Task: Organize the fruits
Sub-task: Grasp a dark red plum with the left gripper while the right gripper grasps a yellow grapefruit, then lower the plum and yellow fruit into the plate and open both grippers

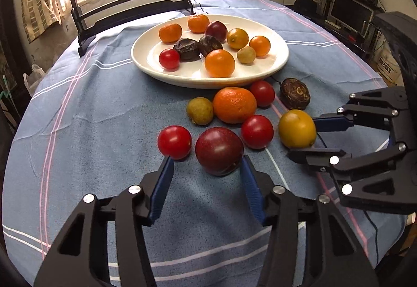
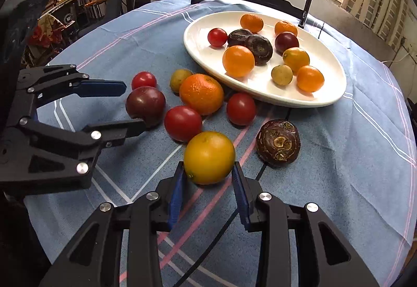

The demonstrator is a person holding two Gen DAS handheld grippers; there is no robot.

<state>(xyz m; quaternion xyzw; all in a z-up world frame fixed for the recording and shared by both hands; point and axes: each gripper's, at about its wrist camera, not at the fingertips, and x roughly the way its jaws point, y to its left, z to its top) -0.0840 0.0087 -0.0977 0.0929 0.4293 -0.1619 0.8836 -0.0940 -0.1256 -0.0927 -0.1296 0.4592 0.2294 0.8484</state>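
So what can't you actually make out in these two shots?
- Whether the right claw grips the yellow fruit: right wrist view, the fruit hides the contact.
- Whether the left claw touches the plum: left wrist view, unclear.
- Monitor: left wrist view, too dark to read.
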